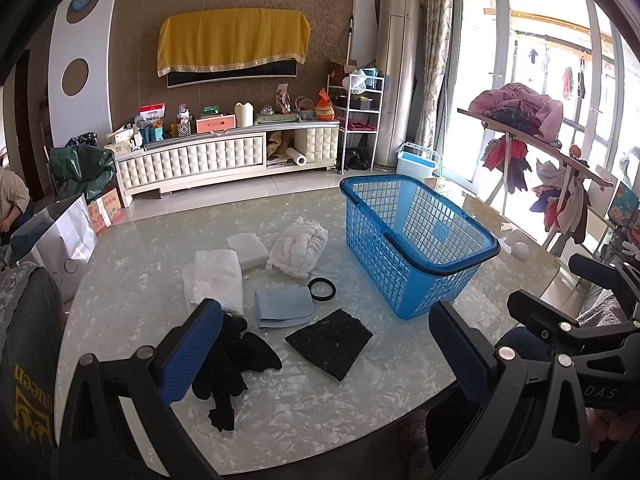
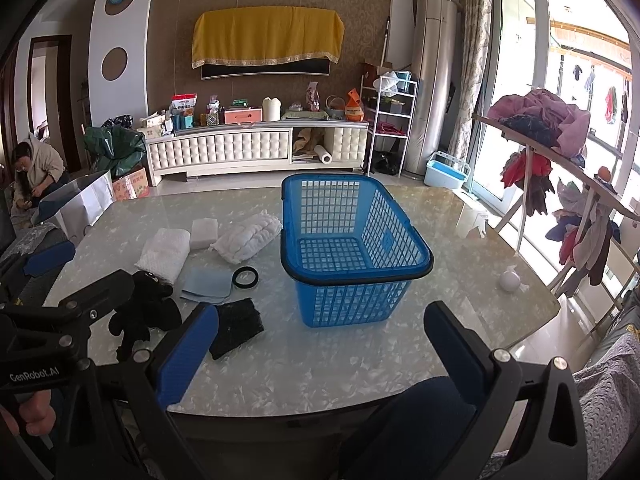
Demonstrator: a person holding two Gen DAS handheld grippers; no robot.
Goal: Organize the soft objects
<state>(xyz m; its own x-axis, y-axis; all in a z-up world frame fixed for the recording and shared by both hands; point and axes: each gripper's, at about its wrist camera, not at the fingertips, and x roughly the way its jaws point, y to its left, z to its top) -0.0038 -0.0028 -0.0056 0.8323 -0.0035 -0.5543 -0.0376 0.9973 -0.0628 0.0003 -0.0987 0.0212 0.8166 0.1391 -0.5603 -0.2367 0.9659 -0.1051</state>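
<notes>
An empty blue plastic basket (image 1: 416, 240) (image 2: 352, 248) stands on the marble table (image 1: 280, 408). Left of it lie soft things: a black cloth (image 1: 236, 364) (image 2: 144, 308), a black scouring pad (image 1: 330, 342) (image 2: 236, 326), a light blue cloth (image 1: 284, 306) (image 2: 208, 280), a black ring band (image 1: 321, 289) (image 2: 245, 277), a white folded towel (image 1: 216, 280) (image 2: 166, 254), a white sponge (image 1: 248, 250) (image 2: 204, 232) and a white fluffy bundle (image 1: 298, 250) (image 2: 246, 238). My left gripper (image 1: 324, 356) is open and empty above the near table edge. My right gripper (image 2: 320, 352) is open and empty in front of the basket.
A small white ball (image 1: 521, 249) (image 2: 509, 281) lies on the table right of the basket. A clothes rack (image 2: 560, 184) stands to the right. A white bag (image 2: 80, 204) and a chair back (image 1: 24, 340) are at the table's left. A person (image 2: 34, 172) sits far left.
</notes>
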